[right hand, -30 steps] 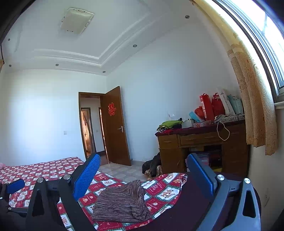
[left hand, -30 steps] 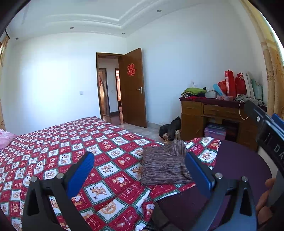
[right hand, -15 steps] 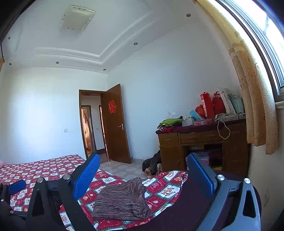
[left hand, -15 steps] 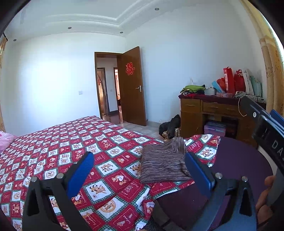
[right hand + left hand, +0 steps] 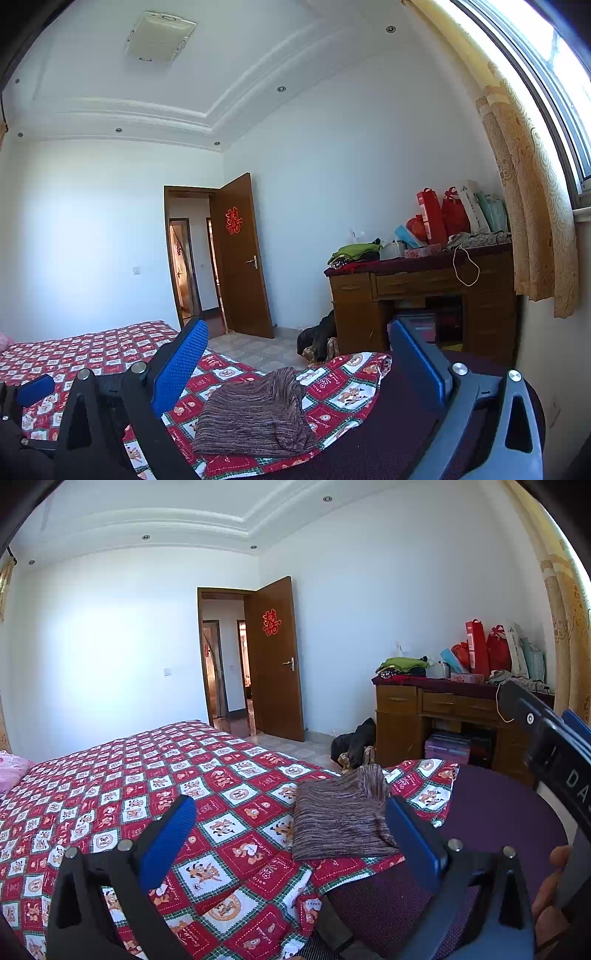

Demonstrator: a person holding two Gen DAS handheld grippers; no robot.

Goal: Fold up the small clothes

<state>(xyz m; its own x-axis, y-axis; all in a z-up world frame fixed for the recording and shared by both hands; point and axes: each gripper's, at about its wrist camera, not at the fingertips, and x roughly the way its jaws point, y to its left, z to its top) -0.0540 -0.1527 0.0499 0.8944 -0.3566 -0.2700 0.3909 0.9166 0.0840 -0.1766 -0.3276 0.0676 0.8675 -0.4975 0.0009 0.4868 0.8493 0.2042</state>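
A folded brown striped knit garment [image 5: 341,816] lies on the red cartoon-patterned bedspread [image 5: 147,775] near the bed's corner. In the right wrist view the same garment [image 5: 255,417] sits low in the centre. My left gripper [image 5: 291,819] is open, held above and short of the garment, with nothing between its blue pads. My right gripper [image 5: 297,354] is also open and empty, raised above the garment. The right gripper's black body [image 5: 554,753] shows at the right edge of the left wrist view, and a fingertip of the left one [image 5: 35,389] shows at the left of the right wrist view.
A dark purple surface [image 5: 498,812] lies under the bedspread's turned-back corner. A wooden desk [image 5: 424,295] with clothes and red bags stands by the curtain [image 5: 528,192]. A dark heap [image 5: 354,742] lies on the floor. The door [image 5: 277,661] stands open.
Both grippers have tilted slightly upward, so the bed and garment sit a little lower in both views. The garment has not moved.
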